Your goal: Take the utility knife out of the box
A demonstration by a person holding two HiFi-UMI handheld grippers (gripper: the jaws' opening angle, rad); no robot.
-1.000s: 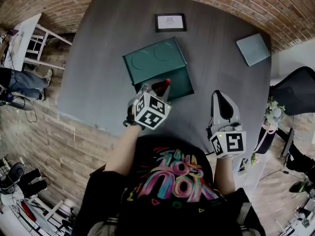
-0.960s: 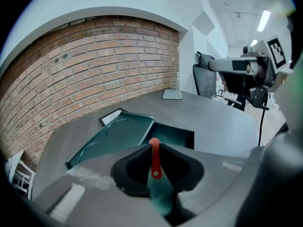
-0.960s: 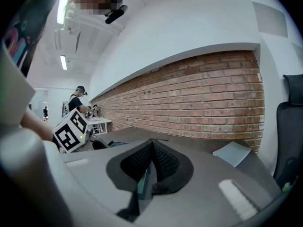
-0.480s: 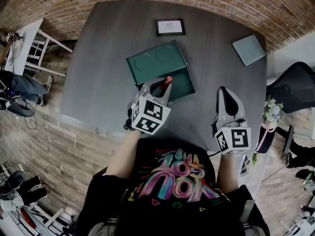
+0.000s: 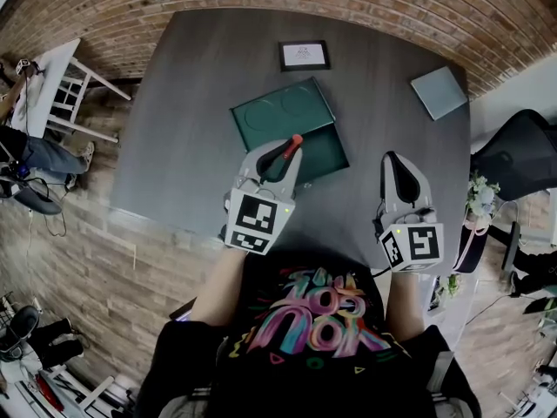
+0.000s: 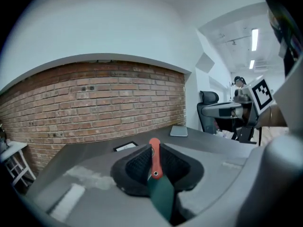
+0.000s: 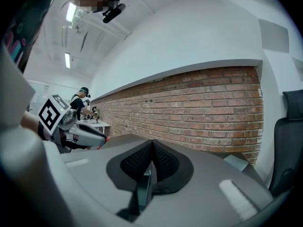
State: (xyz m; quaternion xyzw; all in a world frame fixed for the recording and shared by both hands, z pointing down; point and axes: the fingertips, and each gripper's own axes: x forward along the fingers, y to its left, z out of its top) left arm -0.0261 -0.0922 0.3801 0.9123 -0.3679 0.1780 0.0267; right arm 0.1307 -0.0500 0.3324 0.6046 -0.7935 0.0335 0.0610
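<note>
Left tool (image 5: 282, 153) pinching red utility knife (image 6: 154, 161), lifted higher above green box (image 5: 280, 111), right tool (image 5: 394, 167) pressed together, empty

The utility knife (image 6: 154, 159), a slim red-orange piece with a small round hole near its lower end, stands almost upright, pinched between the black ribbed pads of the left gripper (image 5: 285, 152), which is closed on it. In the head view its red tip shows above the near-left edge of the box (image 5: 328, 149), clear of the tray. The box is dark green and lies open near the middle of the dark grey table (image 5: 191, 129). Its lid (image 5: 280, 111) is folded flat away from the person, with two round impressions on its inner face. What the tray holds cannot be made out.
</note>
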